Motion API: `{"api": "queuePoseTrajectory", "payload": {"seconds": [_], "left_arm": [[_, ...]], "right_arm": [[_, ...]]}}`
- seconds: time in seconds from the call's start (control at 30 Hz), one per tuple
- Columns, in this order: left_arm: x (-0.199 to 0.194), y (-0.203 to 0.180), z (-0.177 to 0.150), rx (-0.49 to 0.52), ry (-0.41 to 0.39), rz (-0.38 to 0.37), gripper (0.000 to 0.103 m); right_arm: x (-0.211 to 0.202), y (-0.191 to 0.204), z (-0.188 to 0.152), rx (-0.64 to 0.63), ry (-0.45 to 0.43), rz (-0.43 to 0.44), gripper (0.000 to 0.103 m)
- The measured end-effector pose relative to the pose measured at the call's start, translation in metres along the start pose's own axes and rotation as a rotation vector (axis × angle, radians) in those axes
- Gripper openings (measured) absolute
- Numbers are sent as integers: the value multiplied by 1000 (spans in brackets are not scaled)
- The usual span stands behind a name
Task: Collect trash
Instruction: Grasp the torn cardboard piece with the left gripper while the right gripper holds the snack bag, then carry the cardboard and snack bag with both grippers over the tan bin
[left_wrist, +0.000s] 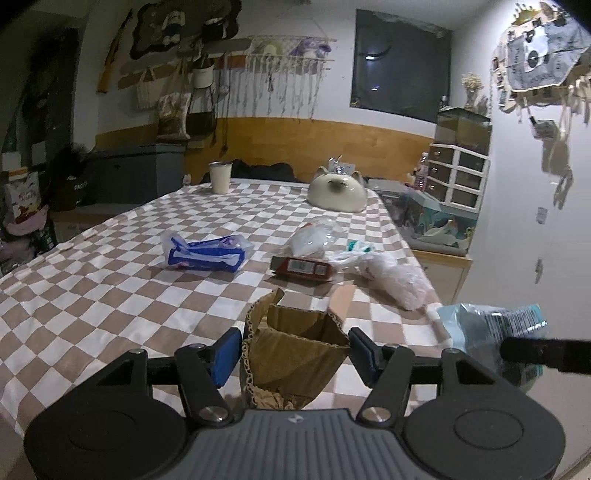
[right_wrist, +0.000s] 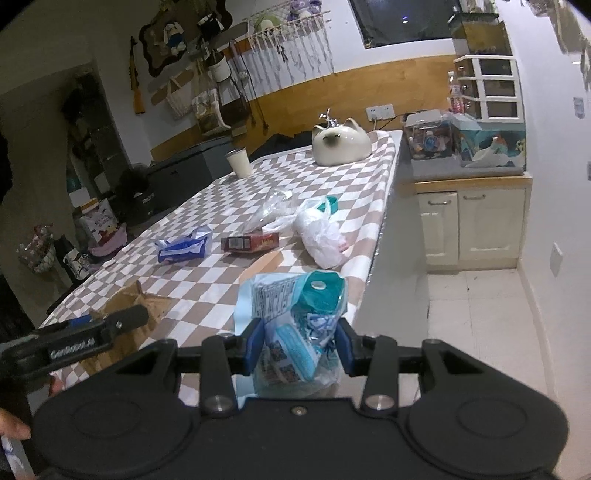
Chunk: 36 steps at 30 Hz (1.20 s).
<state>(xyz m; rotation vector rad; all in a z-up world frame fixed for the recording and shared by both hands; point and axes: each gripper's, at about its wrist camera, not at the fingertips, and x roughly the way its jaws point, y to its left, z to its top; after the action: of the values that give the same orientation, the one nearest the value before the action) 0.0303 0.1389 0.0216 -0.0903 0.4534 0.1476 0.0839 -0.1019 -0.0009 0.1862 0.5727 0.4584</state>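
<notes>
My left claw (left_wrist: 293, 354) is clenched on a torn brown cardboard piece (left_wrist: 295, 343); blue pads (left_wrist: 226, 354) press its sides, & it's lifted just above the checkered tabletop (left_wrist: 92, 288). My right claw (right_wrist: 297, 347) is clamped on a light-blue plastic packet (right_wrist: 295, 317) w/ teal print, held up near the tabletop's right edge.

From the left claw: straight ahead, a red flat box (left_wrist: 301, 267) lies on the cloth. Just right of the box, touching it, a crumpled white plastic bag (left_wrist: 391, 275); a clear wrapper (left_wrist: 314, 236) sits right behind the box. Ahead-left, well apart from the box, a blue & white wrapper (left_wrist: 205, 253). A small tan card scrap (left_wrist: 341, 299) lies between claw & white bag. Far end: cream cup (left_wrist: 221, 177) ahead-left, cat-shaped ceramic dish (left_wrist: 338, 192) ahead-right. Right claw's packet shows at my right edge.

From the right claw: same trash ahead & slightly left, i.e. red box, blue wrapper further left, white bag nearest the tabletop edge. Left claw's black finger pokes in at lower left, w/ the cardboard beside it. Right of the tabletop, below: cream cabinet (right_wrist: 476, 225) & tiled floor (right_wrist: 480, 314).
</notes>
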Motion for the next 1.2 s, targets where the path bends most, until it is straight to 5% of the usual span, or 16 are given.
{"api": "queuePoseTrajectory", "payload": {"seconds": [0.57, 1.2], "left_arm": [[-27, -76, -1, 84, -44, -125, 63], [2, -197, -31, 160, 33, -337, 63]], "right_arm": [[-73, -51, -9, 46, -92, -83, 42], [-131, -157, -42, 170, -129, -297, 42]]}}
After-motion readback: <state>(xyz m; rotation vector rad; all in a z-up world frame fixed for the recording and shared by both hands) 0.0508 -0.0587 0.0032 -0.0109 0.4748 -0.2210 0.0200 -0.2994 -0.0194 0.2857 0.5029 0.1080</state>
